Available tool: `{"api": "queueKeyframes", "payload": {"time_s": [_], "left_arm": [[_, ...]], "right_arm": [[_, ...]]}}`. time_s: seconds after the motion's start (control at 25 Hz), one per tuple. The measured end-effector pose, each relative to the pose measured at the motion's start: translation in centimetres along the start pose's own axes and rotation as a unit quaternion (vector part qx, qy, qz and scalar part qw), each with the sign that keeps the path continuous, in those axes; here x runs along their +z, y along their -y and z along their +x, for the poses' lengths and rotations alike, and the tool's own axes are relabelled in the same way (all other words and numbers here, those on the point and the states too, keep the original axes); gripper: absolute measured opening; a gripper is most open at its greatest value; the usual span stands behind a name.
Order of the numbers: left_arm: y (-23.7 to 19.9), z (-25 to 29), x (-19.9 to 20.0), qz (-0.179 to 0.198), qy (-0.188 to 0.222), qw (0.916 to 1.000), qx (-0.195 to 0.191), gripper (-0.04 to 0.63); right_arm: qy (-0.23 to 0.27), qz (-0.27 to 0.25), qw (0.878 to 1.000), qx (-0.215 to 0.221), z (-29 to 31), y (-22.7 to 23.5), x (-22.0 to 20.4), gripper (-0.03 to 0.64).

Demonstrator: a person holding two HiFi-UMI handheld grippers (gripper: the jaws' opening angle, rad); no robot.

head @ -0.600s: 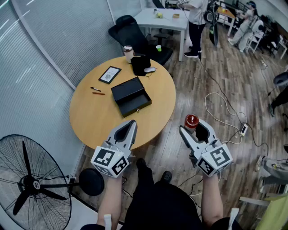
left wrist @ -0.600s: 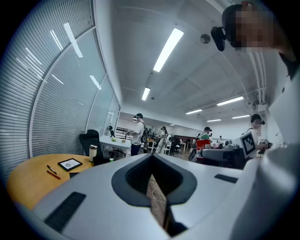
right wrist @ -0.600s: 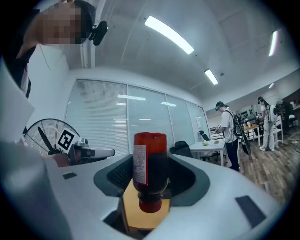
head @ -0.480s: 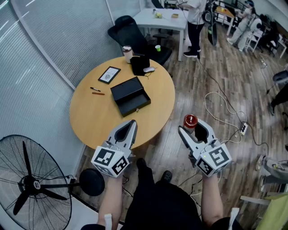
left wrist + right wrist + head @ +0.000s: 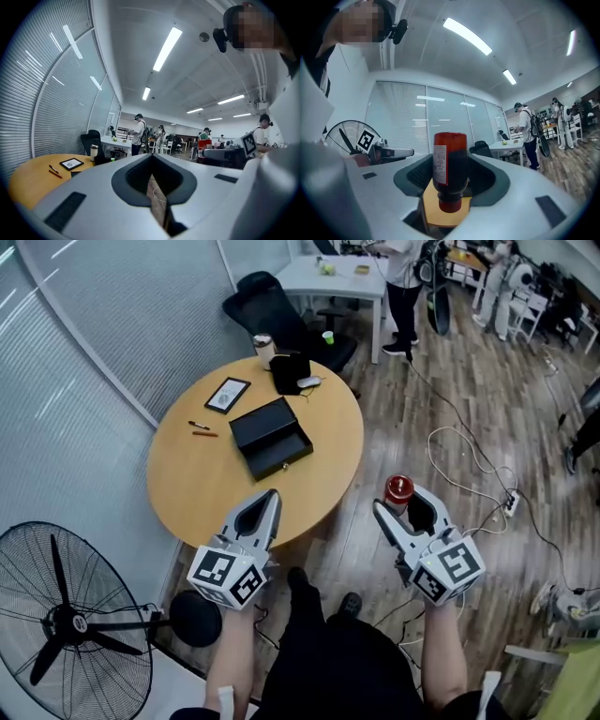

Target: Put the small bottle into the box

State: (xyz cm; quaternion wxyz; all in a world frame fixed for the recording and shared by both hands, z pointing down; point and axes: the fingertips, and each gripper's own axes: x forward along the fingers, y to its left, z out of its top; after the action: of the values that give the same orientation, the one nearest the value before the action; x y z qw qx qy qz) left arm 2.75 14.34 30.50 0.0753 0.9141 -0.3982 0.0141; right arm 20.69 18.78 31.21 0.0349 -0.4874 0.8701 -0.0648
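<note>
The small bottle (image 5: 399, 490), dark red with a white label, sits cap-down between the jaws of my right gripper (image 5: 401, 502). In the right gripper view the bottle (image 5: 449, 161) stands upside down, and my right gripper (image 5: 450, 180) is shut on its sides. It hangs over the wooden floor, to the right of the round table (image 5: 202, 488). The box (image 5: 272, 439), black and open, lies on the table's middle. My left gripper (image 5: 269, 502) is shut and empty over the table's near edge. In the left gripper view my left gripper (image 5: 153, 165) has its jaws together.
On the table's far side lie a framed tablet (image 5: 229, 395), two pens (image 5: 200, 429), a cup (image 5: 263, 349) and a black pouch (image 5: 292, 373). An office chair (image 5: 267, 304) stands behind it. A floor fan (image 5: 66, 626) is at lower left. Cables (image 5: 461, 460) trail across the floor at right.
</note>
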Motion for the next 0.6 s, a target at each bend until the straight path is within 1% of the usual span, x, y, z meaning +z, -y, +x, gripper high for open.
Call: {"api": "queueKeyframes", "payload": {"time_s": [0.28,0.44,0.6], "left_arm": [[-0.7,0.1,-0.3,0.000,0.000,0.9999,0.012,-0.005],[-1.0,0.7,-0.6,0.001,-0.005,1.0000,0.009,-0.005],[-1.7,1.2,-0.7,0.003,-0.009,1.0000,0.001,-0.005]], "right_arm": [[0.000,0.002,1.000,0.013,0.4,-0.1,-0.3,0.230],[-0.004,0.013,1.000,0.013,0.6,0.1,-0.9,0.231],[-0.007,0.018,1.000,0.003,1.2,0.7,-1.1,0.232]]}}
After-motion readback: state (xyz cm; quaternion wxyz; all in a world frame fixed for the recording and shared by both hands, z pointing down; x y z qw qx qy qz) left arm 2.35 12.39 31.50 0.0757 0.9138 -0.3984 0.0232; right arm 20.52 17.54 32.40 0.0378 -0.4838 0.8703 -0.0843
